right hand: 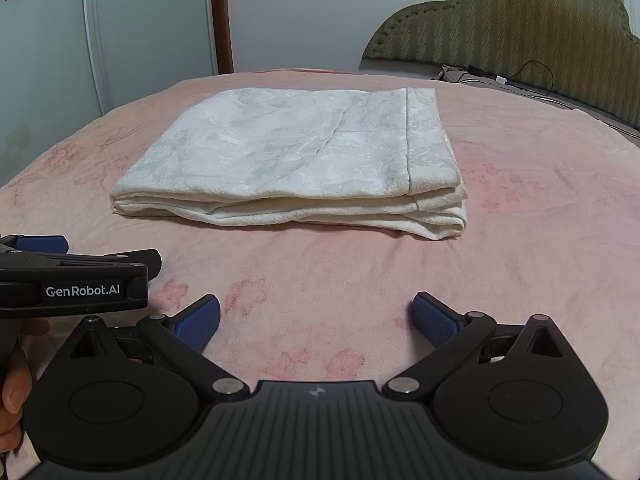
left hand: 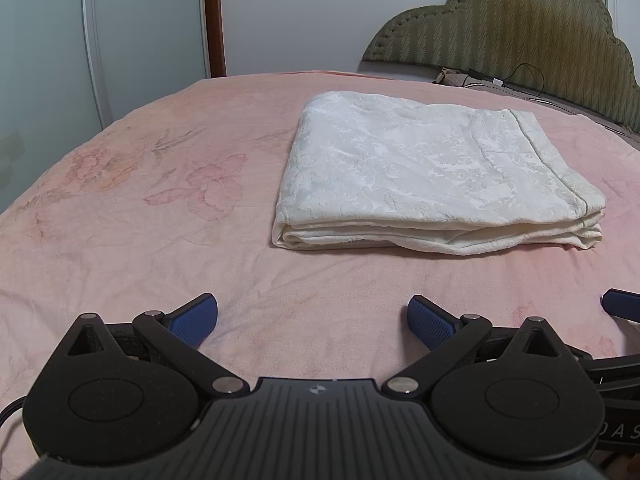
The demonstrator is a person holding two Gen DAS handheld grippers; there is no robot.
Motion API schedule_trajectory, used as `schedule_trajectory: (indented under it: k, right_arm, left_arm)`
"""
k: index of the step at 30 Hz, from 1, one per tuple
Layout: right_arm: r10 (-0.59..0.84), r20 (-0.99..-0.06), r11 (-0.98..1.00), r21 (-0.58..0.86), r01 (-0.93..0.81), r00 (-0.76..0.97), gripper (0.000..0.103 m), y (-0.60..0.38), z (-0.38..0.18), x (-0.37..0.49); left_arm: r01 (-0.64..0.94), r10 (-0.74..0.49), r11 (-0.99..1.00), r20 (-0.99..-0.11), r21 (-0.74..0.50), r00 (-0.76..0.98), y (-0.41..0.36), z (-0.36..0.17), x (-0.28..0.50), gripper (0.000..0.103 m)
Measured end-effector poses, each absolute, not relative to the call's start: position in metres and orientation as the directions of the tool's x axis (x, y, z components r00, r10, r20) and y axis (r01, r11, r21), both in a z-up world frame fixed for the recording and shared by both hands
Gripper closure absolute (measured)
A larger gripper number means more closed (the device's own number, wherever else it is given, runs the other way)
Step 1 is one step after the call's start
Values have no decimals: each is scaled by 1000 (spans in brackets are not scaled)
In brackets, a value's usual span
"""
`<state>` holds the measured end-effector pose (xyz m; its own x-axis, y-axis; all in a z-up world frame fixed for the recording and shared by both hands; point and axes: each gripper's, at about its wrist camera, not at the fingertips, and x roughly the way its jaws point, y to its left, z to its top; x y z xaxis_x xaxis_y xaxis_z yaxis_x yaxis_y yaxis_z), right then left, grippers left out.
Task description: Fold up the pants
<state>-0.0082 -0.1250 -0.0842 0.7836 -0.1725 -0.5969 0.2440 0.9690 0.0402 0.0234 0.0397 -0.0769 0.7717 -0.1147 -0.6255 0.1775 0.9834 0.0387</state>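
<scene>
White pants (left hand: 436, 176) lie folded into a flat, layered rectangle on a pink floral bed sheet (left hand: 140, 216), with an olive padded headboard (left hand: 520, 28) beyond them and a charging cable (left hand: 528, 76) trailing at its foot. Nearer than the pants, well short of their layered front edge, the left gripper (left hand: 313, 326) and the right gripper (right hand: 316, 324) hang side by side above the sheet, each with its blue-padded fingers (right hand: 434, 320) spread wide apart and holding nothing. From the right wrist camera, the left tool crosses the frame on the side away from the headboard, a hand (right hand: 14, 396) on its grip.

The folding looks essentially done: edges stacked, hem band squared at the headboard side. Any remaining step is likely a finishing one. To do it well, both grippers should keep level and apart, approach the stack's front edge together, and pinch all layers at once, not just the top sheet, since the lower folds bulge slightly near the hem corner and could slide out if lifted unevenly.
</scene>
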Motion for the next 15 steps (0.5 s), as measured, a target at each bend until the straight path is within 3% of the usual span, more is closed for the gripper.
schedule_trajectory:
  k: [15]
  right_arm:
    - [-181, -591, 964, 50, 260, 786, 0, -128, -84, -8]
  left_arm:
    - [176, -118, 984, -623, 32, 773, 41, -77, 23, 0]
